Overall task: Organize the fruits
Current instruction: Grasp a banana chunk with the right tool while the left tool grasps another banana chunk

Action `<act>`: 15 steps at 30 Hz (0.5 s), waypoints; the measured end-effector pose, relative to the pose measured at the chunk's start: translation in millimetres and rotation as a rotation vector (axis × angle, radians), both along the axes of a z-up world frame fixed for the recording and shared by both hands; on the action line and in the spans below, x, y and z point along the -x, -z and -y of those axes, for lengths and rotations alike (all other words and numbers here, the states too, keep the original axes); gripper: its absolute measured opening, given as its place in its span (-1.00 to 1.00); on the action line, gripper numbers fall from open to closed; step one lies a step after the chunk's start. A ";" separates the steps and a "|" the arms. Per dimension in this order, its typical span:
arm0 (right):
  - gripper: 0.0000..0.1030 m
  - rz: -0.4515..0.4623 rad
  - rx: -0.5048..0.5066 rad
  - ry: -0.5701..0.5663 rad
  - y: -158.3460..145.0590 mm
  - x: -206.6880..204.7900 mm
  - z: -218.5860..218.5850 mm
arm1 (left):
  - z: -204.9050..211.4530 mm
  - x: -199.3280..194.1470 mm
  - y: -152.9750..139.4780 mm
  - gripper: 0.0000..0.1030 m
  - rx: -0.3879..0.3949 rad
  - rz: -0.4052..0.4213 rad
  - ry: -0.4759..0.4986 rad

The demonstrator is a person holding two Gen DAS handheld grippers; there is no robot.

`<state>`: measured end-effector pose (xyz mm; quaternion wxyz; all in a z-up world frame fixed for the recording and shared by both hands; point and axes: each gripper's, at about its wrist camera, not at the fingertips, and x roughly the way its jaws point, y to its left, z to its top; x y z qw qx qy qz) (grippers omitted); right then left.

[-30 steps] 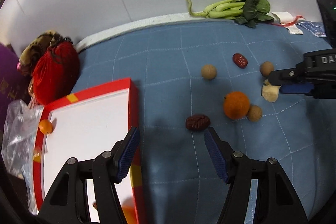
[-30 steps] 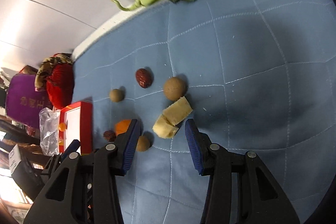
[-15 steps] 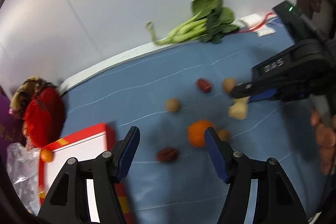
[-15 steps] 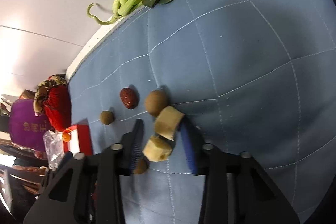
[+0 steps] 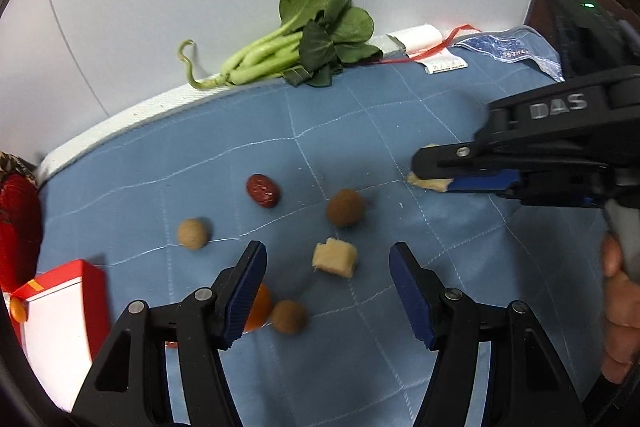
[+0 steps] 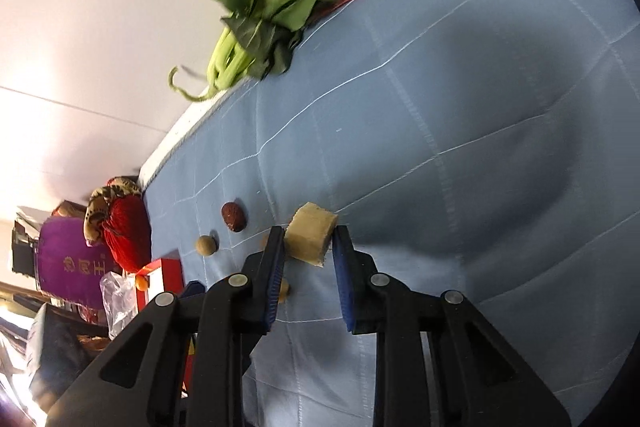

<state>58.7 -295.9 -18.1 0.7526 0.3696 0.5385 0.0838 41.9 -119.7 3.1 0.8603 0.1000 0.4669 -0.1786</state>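
Blue quilted cloth (image 5: pixel 360 131) covers the surface I am working over, with a bunch of leafy greens (image 5: pixel 304 39) lying at its far edge against a white wall. Scattered on the cloth I see a dark red date (image 5: pixel 263 190), three small brown round fruits (image 5: pixel 345 207), and a pale yellow chunk (image 5: pixel 335 259) lying loose between the fingers of my left gripper (image 5: pixel 328 291), whose jaws stand wide apart, touching nothing. An orange (image 5: pixel 258 309) sits behind the left finger, mostly hidden. A red box with a white lid (image 5: pixel 60 311) is cut off at the left edge, beside a red cloth bag (image 6: pixel 126 239). My right gripper (image 6: pixel 309 247) is clamped on a second pale yellow chunk (image 6: pixel 310 237), blocky with a cut face, held just above the cloth. One round fruit (image 6: pixel 283 290) is half hidden behind its left finger. Motion blur softens the greens in the right wrist view.
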 end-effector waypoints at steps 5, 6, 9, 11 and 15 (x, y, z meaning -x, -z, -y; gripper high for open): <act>-0.57 0.008 -0.004 0.014 -2.0 2.1 11.5 | 8.9 -15.3 18.0 0.07 0.002 -0.050 0.000; -0.57 0.008 -0.008 0.018 -1.9 2.6 13.9 | 9.9 -17.7 21.8 -0.04 -0.001 -0.061 -0.003; -0.57 0.007 -0.015 0.025 -1.7 2.9 23.8 | 7.2 -22.9 31.0 -0.35 0.007 -0.095 -0.010; -0.57 0.007 -0.019 0.031 -1.9 2.9 27.4 | 3.9 -22.9 32.2 -0.45 0.016 -0.094 -0.011; -0.57 0.011 -0.027 0.022 -3.5 2.4 24.8 | -1.1 -19.5 30.1 -0.46 0.029 -0.080 -0.002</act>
